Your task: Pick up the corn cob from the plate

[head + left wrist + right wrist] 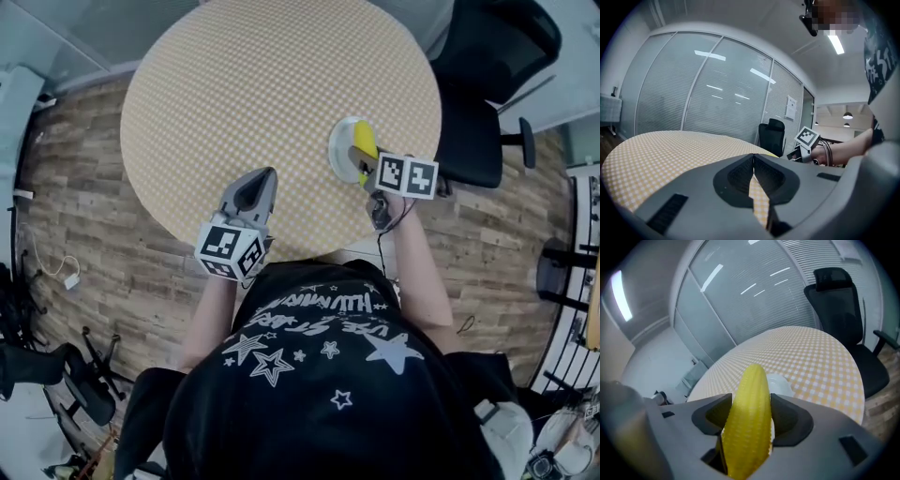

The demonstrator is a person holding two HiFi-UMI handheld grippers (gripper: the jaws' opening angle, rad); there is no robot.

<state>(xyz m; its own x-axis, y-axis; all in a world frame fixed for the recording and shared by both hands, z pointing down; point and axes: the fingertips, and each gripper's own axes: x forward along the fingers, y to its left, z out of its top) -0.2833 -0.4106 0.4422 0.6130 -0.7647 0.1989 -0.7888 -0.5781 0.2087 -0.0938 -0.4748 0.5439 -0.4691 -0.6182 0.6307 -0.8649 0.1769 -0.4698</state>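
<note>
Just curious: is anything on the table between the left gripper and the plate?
Nothing. The head view shows only bare checkered table between left gripper and plate; the right gripper grips the corn cob.

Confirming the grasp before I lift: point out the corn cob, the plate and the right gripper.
corn cob (749, 427), right gripper view, middle of its body
plate (334, 145), head view, bare left rim
right gripper (751, 398), right gripper view, midway between jaws shut on the cob
</note>
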